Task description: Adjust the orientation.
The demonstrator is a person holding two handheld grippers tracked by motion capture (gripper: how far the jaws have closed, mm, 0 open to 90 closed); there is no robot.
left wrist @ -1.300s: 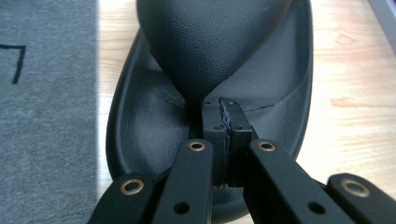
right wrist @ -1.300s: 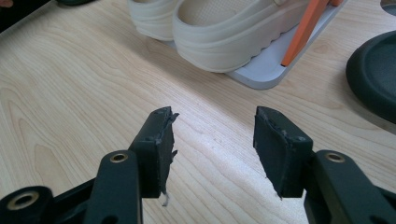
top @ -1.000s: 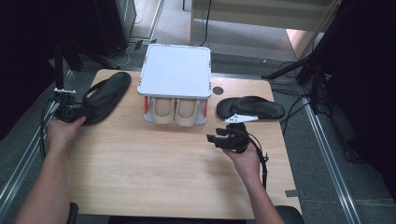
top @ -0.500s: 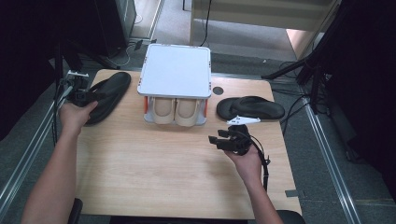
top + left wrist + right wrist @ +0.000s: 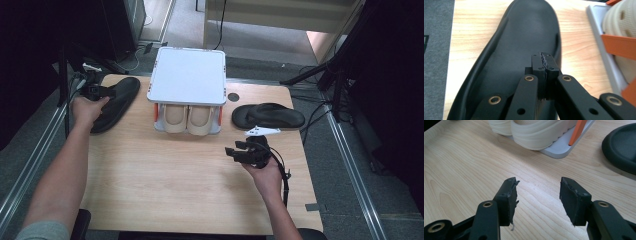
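Right gripper [image 5: 235,150] hovers low over bare table [image 5: 165,195], jaws wide apart, holding nothing. Farther off, left gripper [image 5: 543,58], jaws closed together and empty, over black slipper [image 5: 524,37] at table's left edge beside shoe rack [image 5: 187,75].

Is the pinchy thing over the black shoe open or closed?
Closed. The left gripper has its two jaws pressed together above the black slipper.
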